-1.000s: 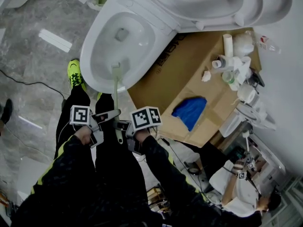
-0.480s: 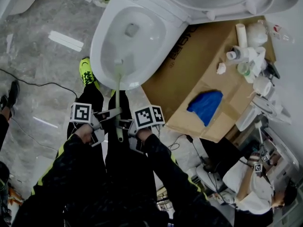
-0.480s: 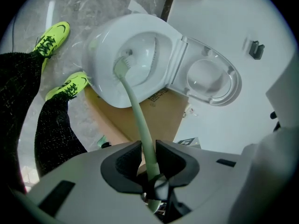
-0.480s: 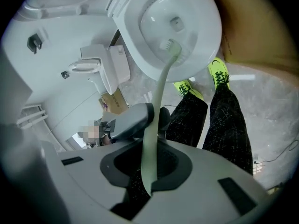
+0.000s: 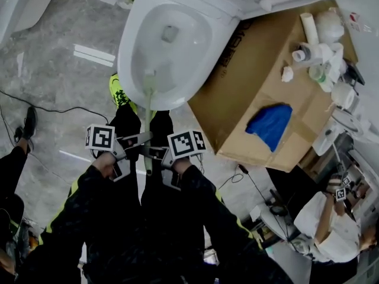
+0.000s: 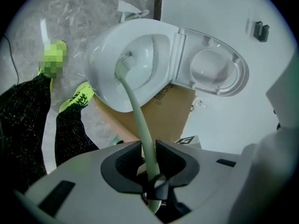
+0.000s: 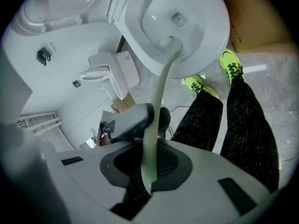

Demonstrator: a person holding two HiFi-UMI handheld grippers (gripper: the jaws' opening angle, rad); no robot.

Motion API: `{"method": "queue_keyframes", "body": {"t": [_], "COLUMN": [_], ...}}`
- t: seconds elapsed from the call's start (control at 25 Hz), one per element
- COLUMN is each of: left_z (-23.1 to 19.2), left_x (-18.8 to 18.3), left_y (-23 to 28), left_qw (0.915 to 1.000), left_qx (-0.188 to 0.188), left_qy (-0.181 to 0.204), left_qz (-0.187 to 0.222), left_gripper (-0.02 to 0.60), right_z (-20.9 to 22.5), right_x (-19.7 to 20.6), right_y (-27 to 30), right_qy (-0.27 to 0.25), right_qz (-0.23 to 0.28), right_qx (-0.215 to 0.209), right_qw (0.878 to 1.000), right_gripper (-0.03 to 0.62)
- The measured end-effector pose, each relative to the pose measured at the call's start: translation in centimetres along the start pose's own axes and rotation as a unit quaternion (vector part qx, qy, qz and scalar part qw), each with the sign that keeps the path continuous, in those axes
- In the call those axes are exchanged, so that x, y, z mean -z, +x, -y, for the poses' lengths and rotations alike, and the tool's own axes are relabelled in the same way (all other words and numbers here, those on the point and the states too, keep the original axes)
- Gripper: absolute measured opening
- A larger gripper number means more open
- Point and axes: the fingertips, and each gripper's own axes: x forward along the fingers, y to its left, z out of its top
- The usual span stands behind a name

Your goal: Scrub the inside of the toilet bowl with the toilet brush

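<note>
Left gripper (image 5: 141, 139), right gripper (image 5: 154, 154) — abreast on brush (image 5: 147, 112)

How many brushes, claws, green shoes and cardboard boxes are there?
toilet brush: 1
claws: 2, the left claw and the right claw
green shoes: 2
cardboard box: 1
Total: 6

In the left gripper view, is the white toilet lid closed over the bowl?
No, the white toilet lid stands raised, and the pale green toilet brush reaches into the open white toilet bowl.
</note>
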Motion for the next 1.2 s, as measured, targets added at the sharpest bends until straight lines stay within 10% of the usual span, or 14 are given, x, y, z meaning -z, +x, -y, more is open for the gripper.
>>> {"method": "queue_keyframes", "body": {"t": [0.88, 1.2], "left_z": [0.5, 2.5], "left_x": [-3.7, -5.0], "left_y": [-2.5, -2.2], "left_qw": [0.994, 0.9951], "left_qx": [-0.086, -0.059], "left_qy": [0.064, 0.068], "left_qz": [0.02, 0.041], "left_gripper": [0.095, 0.095], "right_z": [-2.8, -4.2], "right_x": [-2.7, -4.0], "right_y": [2.1, 2.4], "right_qy": [-0.046, -0.072], "right_qz": [0.002, 0.006], "right_qx": [-0.062, -0.077], "right_qw": [0.997, 0.994], "right_gripper": [0.057, 0.057]}}
